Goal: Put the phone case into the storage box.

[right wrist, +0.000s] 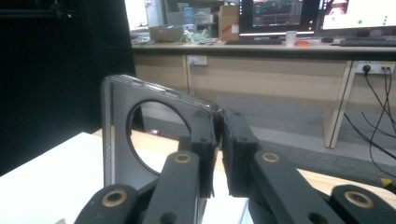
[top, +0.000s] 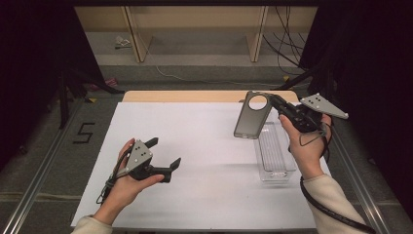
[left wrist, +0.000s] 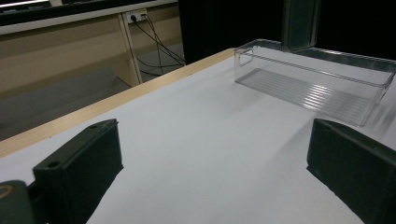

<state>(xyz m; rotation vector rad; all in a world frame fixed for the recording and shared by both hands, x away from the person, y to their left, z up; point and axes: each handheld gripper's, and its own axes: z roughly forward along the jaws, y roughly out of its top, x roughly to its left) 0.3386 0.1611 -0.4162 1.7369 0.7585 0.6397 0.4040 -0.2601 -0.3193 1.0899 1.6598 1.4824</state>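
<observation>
Grey and see-through, the phone case [top: 253, 115] hangs off the table, pinched by its top corner in the right gripper [top: 278, 106], whose jaws are nearly together on its thin edge. Its long axis runs steeply downward from that grip, with the round camera cutout uppermost. Directly below the claw lies the clear plastic tray [top: 280, 168], lengthwise toward the person. Well apart to the left, the left gripper [top: 163, 153] rests spread wide, holding nothing.
</observation>
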